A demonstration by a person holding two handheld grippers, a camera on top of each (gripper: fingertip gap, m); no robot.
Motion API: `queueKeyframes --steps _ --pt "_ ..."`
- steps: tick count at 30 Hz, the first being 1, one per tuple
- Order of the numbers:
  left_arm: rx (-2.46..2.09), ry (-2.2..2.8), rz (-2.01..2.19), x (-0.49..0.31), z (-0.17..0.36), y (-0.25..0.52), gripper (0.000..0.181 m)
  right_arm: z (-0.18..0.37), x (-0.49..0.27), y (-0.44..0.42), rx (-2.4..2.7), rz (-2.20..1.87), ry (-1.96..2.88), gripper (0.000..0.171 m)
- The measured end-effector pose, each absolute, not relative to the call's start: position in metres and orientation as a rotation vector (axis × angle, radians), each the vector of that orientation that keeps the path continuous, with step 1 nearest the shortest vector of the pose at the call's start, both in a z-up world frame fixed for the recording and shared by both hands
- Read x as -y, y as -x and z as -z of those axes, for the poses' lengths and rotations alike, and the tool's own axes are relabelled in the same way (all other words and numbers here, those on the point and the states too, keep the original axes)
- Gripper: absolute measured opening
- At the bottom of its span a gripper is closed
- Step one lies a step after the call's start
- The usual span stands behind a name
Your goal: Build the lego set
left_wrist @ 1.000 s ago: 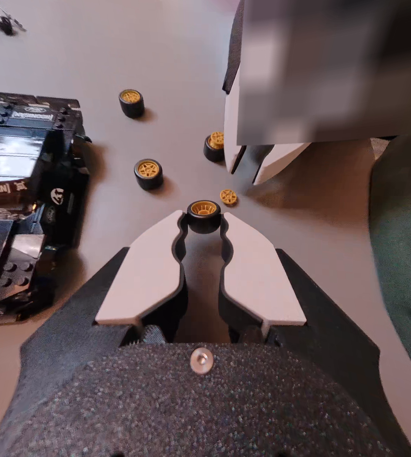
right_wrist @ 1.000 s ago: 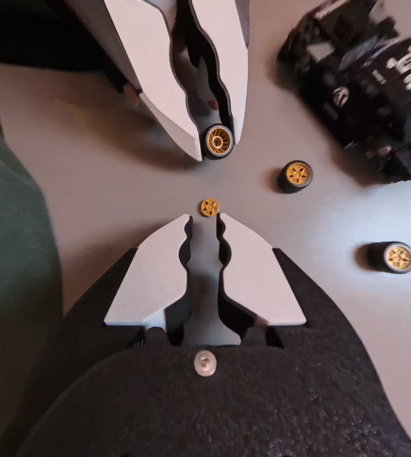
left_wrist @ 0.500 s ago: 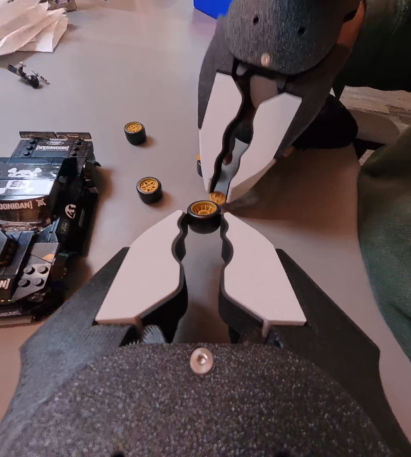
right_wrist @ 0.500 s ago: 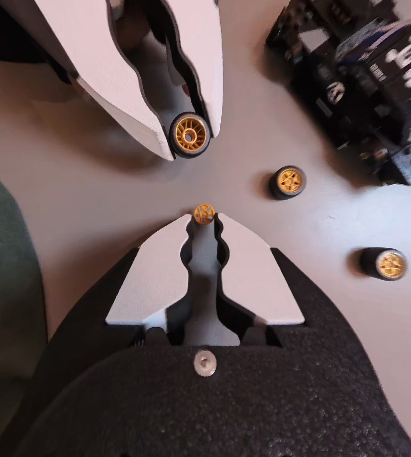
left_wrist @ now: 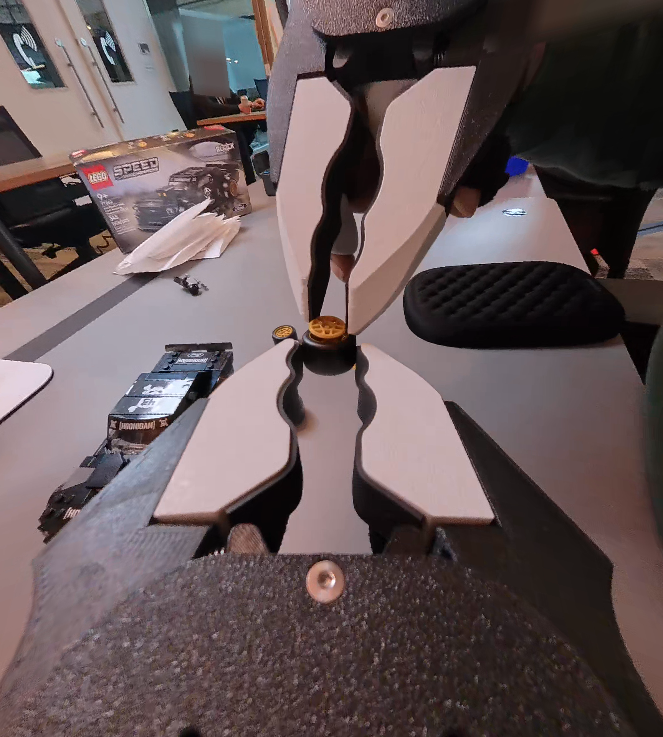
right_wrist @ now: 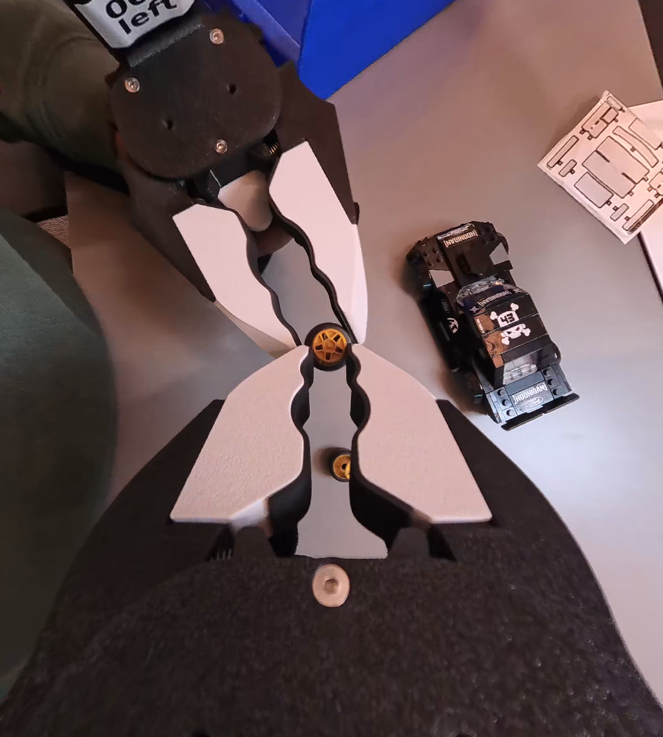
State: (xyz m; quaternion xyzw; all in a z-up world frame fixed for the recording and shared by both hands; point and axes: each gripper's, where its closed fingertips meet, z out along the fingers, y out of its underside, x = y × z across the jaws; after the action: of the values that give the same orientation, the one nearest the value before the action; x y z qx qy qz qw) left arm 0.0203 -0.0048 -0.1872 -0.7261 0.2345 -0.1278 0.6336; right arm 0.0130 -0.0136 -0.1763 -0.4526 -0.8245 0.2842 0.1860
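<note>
My left gripper point(left_wrist: 327, 353) is shut on a black tyre with a gold rim point(left_wrist: 327, 359) and holds it above the table. My right gripper point(right_wrist: 327, 355) is shut on a small gold spoked hubcap point(right_wrist: 328, 346). It reaches down from above in the left wrist view point(left_wrist: 327, 319) and holds the hubcap point(left_wrist: 326, 328) against the face of the wheel. The left gripper point(right_wrist: 327, 339) meets it tip to tip in the right wrist view. The black Lego car body point(right_wrist: 493, 331) lies on the grey table, also seen at the left point(left_wrist: 162, 399).
A loose wheel point(right_wrist: 341, 467) lies under my right gripper; another wheel point(left_wrist: 284, 333) lies beyond the car. A Lego box point(left_wrist: 162, 187), white paper bags point(left_wrist: 178, 243), a sticker sheet point(right_wrist: 613, 167), a blue box point(right_wrist: 353, 36) and a black chair seat point(left_wrist: 509, 303) surround the work area. Left and right tips are no more than a few centimetres apart.
My right gripper closed on the gold hubcap on the table and lifted it. Both grippers rose and the hubcap now sits against the wheel in my left gripper.
</note>
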Motion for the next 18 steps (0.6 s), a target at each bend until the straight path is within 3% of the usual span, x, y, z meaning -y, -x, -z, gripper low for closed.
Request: queueKeyframes --steps 18 --pt "-0.555 1.582 0.328 0.016 0.175 -0.028 0.025 0.160 0.025 -0.017 2.413 -0.796 1.224 0.019"
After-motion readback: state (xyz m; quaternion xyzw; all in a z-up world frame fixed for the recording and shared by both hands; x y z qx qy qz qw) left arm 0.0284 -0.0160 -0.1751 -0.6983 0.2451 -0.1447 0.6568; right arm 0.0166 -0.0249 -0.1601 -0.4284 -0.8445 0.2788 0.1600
